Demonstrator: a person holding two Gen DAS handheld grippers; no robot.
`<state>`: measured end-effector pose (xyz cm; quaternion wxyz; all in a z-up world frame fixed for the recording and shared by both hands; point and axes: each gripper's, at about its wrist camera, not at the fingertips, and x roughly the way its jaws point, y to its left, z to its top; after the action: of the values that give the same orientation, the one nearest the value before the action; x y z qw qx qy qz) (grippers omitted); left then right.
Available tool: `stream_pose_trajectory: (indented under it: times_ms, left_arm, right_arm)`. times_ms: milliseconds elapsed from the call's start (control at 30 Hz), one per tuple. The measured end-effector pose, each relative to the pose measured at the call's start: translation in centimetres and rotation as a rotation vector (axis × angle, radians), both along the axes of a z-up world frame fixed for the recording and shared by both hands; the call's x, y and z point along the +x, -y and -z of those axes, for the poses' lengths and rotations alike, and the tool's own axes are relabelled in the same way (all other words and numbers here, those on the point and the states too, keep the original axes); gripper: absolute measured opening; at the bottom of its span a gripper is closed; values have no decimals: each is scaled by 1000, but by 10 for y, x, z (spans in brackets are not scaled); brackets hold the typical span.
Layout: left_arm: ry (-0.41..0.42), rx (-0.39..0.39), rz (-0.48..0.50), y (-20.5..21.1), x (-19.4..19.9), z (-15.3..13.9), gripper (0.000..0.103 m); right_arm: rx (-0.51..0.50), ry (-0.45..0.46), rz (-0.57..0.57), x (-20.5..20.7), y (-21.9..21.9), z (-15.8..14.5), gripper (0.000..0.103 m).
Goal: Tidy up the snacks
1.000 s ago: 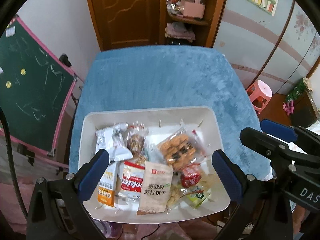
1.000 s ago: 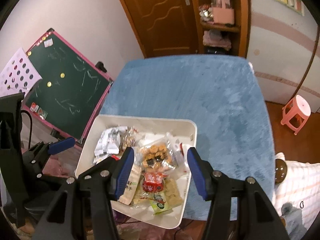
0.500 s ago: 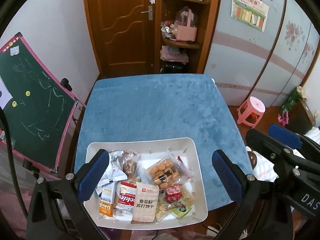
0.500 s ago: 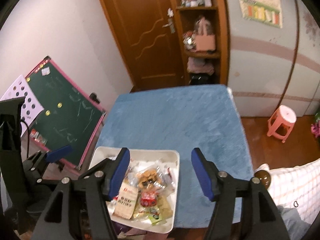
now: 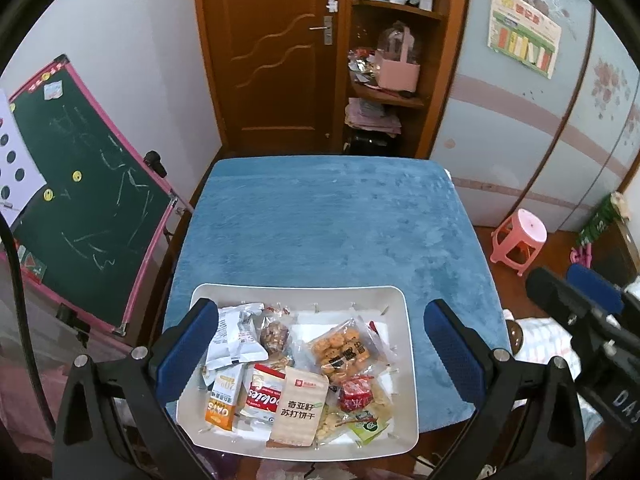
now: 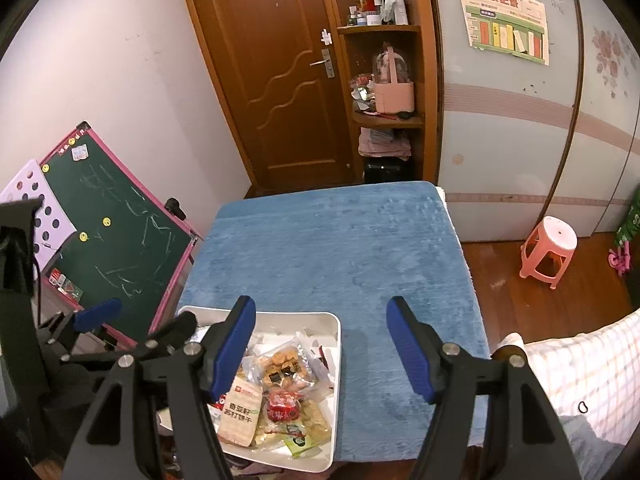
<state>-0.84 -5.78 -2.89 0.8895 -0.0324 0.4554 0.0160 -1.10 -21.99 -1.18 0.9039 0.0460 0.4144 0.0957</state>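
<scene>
At the left of the left wrist view a green chalkboard [image 5: 80,200] leans beside the blue-covered table [image 5: 332,220]. In the lower middle of that frame a white tray [image 5: 408,344] sits at the table's near edge, and every snack packet in view lies heaped inside it: a grey-white packet [image 5: 236,340] at its left, an orange oat bar [image 5: 222,404], a beige cracker pouch [image 5: 298,404], a clear bag of biscuits [image 5: 340,350], a red sweet [image 5: 356,394]. The rest of the cloth shows bare.

The left gripper [image 5: 316,352] hangs over the tray, jaws spread wide, holding nothing. The right gripper [image 6: 320,344], lower middle of its frame, is equally wide apart and empty.

Gathered snacks suit a finished collection or a pile awaiting sorting; the pictures do not settle which.
</scene>
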Motion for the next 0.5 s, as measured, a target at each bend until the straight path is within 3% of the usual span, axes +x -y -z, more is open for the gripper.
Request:
stream_pose_trajectory:
  times_ms: [500]
  left_arm:
    - [12, 5, -12, -1, -3, -2, 102]
  right_arm:
    - [9, -7, -15, -3, -2, 2, 69]
